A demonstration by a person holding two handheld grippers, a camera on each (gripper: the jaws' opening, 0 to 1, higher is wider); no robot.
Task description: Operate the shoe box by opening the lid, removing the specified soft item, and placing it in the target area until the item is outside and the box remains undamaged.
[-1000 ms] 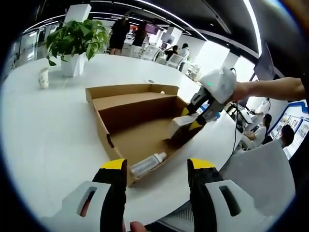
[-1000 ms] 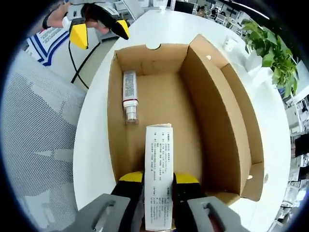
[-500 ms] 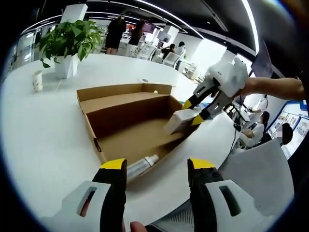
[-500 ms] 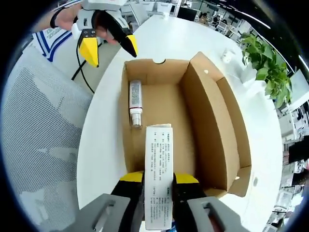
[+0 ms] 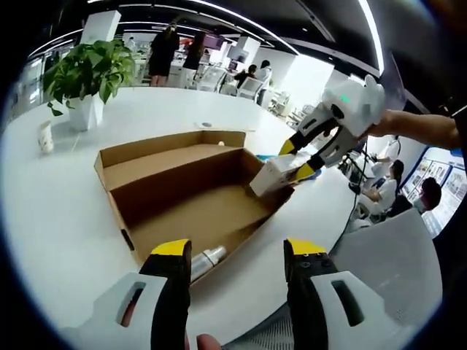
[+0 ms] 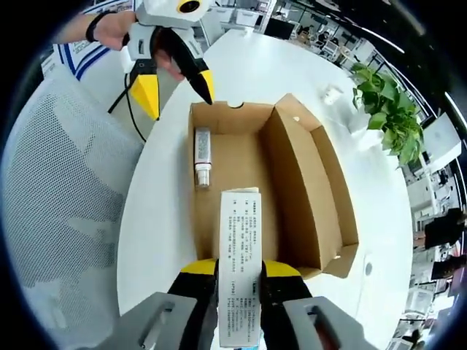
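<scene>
An open brown cardboard shoe box [image 5: 182, 189] [image 6: 299, 197] lies on the white table, its lid folded back. A white tube [image 5: 204, 259] [image 6: 202, 154] lies inside along one wall. My right gripper [image 6: 240, 271] [image 5: 300, 157] is shut on a white printed carton [image 6: 240, 270] [image 5: 271, 173], held in the air above the box's near end. My left gripper [image 5: 237, 251] [image 6: 175, 80] stands open and empty just outside the box's end nearest the tube.
A potted green plant [image 5: 84, 73] [image 6: 387, 109] and a small white cup [image 5: 45, 136] [image 6: 332, 93] stand on the far table. A mesh chair [image 6: 58, 189] sits beside the table edge. People are in the office behind.
My right gripper has lifted the white carton up out of the box. The left gripper stays open near the tube end.
</scene>
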